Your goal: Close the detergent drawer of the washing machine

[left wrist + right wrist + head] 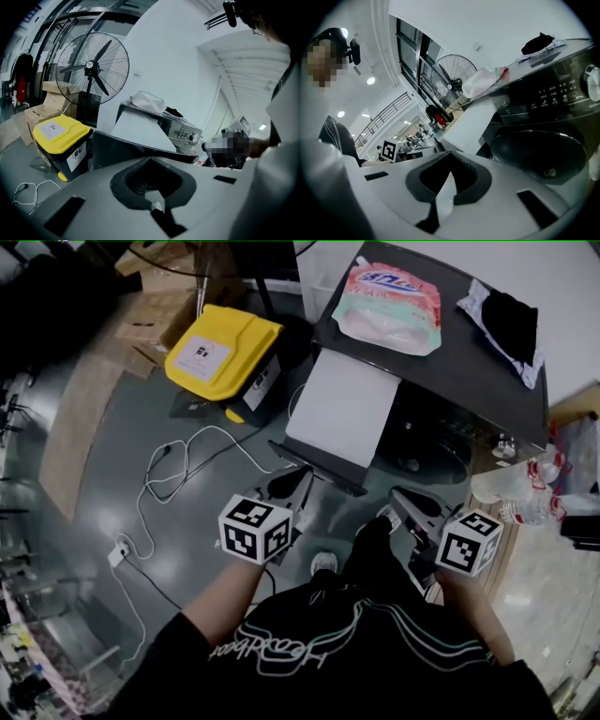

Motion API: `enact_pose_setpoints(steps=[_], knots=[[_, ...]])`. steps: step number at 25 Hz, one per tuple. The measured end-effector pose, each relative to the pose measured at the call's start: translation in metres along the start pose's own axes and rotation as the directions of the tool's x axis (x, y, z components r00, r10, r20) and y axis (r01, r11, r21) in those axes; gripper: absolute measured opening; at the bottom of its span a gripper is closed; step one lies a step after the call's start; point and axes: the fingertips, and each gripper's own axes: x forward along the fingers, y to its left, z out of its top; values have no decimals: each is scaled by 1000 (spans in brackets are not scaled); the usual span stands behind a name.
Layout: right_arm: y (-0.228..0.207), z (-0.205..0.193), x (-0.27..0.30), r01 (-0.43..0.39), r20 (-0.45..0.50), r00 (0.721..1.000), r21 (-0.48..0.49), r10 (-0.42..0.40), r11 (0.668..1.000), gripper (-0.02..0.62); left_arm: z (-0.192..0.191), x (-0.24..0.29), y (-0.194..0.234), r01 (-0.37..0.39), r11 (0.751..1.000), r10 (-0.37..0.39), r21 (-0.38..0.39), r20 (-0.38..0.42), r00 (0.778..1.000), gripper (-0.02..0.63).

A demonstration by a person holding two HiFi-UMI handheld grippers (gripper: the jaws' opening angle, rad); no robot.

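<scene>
- Charcoal front-loading washing machine (469, 362) stands up ahead and to the right, and its pale, flat detergent drawer with a dark front panel (342, 409) sticks well out of the upper left of the cabinet, towards the person.
- Left gripper (293, 482) hovers just short of the drawer's dark front edge. Its own view has the jaws pressed together at the tips with nothing between them, and the drawer front fills the frame right beyond them.
- Right gripper (403, 498) is level with it, near the drawer's right corner and in front of the round glass door (539, 154). Its jaws also meet at the tips, empty.
- Neither gripper touches the drawer; both are close to it.
- On top of the machine lie a pink and green detergent pouch (389, 306) and a black cloth on a white bag (511, 324).
- Left of the machine, on the grey floor, there's a black bin with a yellow lid (223, 352), and a white cable (178, 474) loops across the floor nearer the person.
- A large black pedestal fan (93, 70) stands behind the bin in the left gripper view.
</scene>
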Motion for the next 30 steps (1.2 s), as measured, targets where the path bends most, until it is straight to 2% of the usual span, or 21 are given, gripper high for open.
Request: enact_pose_setpoints(steps=[16,30], knots=[[-23,28,-12,9,1,1000,0,-9,1000,26,28,26,6,-31,999,32,-19,16,999,23],[-36,47,-22,38,18,999,-10,-38,999,26,42,43,5,-22,1000,22,-11,20,1000,23]])
